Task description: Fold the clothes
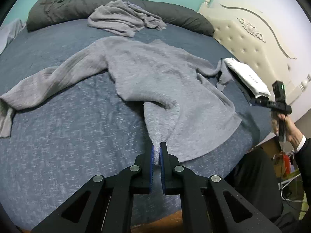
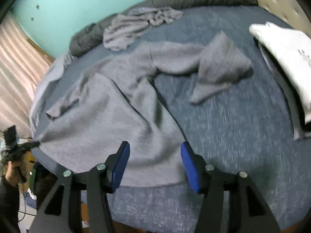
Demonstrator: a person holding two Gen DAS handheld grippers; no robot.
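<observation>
Left gripper (image 1: 157,151) on sweater (image 1: 155,68); crumpled garment (image 1: 124,17) beyond.

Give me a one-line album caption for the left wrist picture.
Left hand-held gripper pinches the hem of a grey sweater spread on a blue bed.

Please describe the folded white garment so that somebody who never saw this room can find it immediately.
Start at the cream padded headboard at one end of the bed. Beside it, on the blue sheet, lies the folded white garment, just past one sleeve of the spread grey sweater. It is the only white, neatly folded piece; every other garment is grey and unfolded.
</observation>
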